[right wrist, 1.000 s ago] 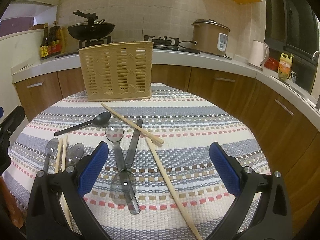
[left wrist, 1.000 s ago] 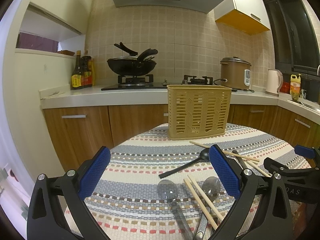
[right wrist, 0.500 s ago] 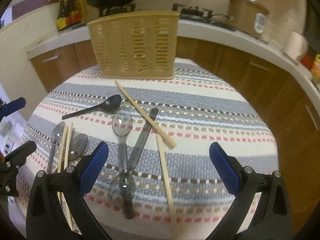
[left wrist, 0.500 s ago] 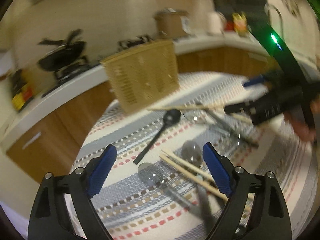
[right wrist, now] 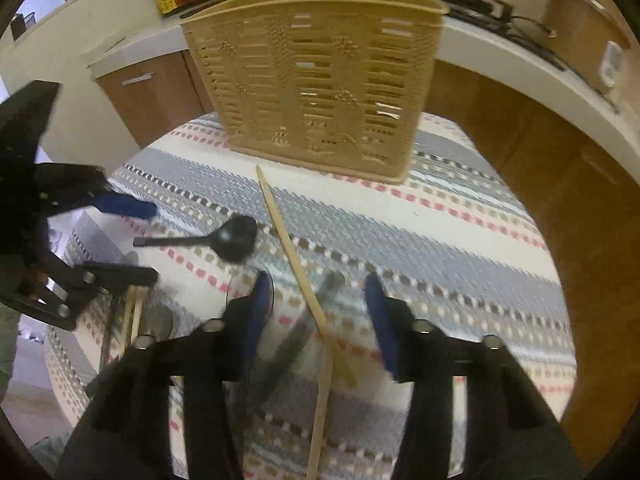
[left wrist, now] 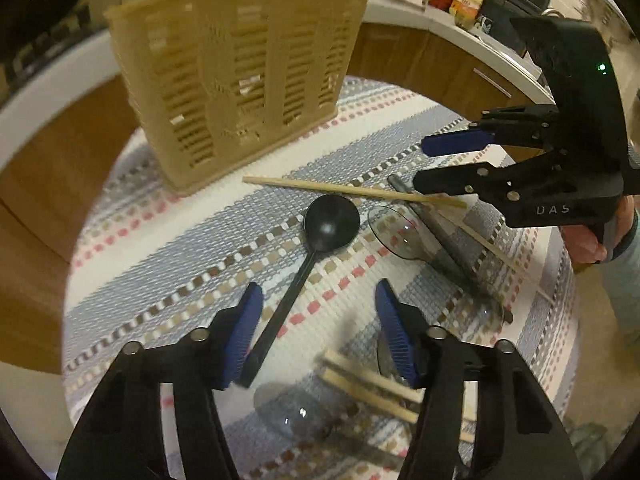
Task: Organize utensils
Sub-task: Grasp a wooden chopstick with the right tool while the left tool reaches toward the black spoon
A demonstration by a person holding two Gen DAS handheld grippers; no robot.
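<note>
Both of my tongs are low over the round tabletop [left wrist: 192,240] with its striped woven cloth.

Left tongs [left wrist: 318,332]: jaws parted with a clear gap, nothing held. The black spoon [left wrist: 330,222] lies ahead of them, bowl away from me, and its handle runs back between the blue pads [left wrist: 248,320], close to the left one. I cannot tell whether pad and handle touch. Just under the tongs lie a pair of chopsticks [left wrist: 372,384] and a clear spoon [left wrist: 296,412], partly hidden by the fingers.

Right tongs [right wrist: 318,312]: also parted, gripping nothing. A long chopstick [right wrist: 288,240] runs from near the basket's base back between the fingers, and a grey utensil handle [right wrist: 296,336] lies alongside it there; motion blur keeps me from reading contact. A second chopstick [right wrist: 320,412] continues toward the bottom of that view.

From the left wrist view, the right tongs [left wrist: 440,164] show at the right edge above that long chopstick [left wrist: 352,190], which crosses the grey handle [left wrist: 436,232] and a second clear spoon [left wrist: 396,234].

The tan slotted utensil basket [right wrist: 320,80] stands upright at the far side of the tabletop, with all the utensils I can see lying on the cloth in front of it. The kitchen counter [right wrist: 500,52] and wooden cabinets [right wrist: 560,184] curve behind.
</note>
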